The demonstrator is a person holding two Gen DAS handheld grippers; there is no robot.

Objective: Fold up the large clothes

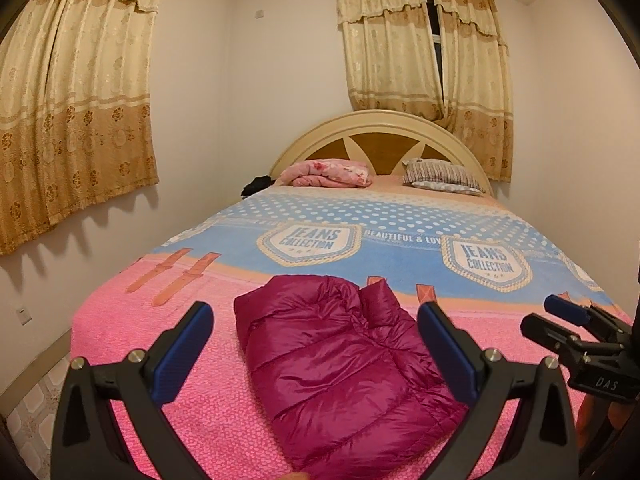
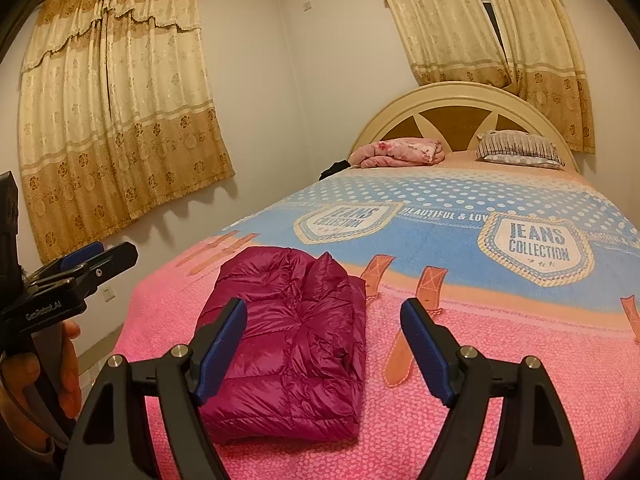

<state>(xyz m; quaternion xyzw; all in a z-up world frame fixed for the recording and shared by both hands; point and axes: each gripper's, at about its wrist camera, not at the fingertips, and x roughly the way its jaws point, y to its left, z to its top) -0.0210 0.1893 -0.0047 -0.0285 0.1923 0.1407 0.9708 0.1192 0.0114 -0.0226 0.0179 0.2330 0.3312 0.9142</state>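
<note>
A magenta puffer jacket [image 1: 340,372] lies folded into a compact bundle on the pink foot end of the bed [image 1: 168,360] (the blanket turns blue toward the headboard). The left tongs [image 1: 316,344] and right tongs [image 2: 324,340] both hover above it, spread wide and gripping nothing, clear of the fabric.

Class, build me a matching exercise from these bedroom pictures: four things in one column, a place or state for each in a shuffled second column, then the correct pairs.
Column 1
1. magenta puffer jacket
2. striped pillow
3. left gripper
4. pink floral blanket

Column 2
A. open, holding nothing
B. folded on the near pink end of the bedspread
C. bundled at the headboard's left
D. at the headboard's right

Pairs: 1-B, 2-D, 3-A, 4-C
</note>
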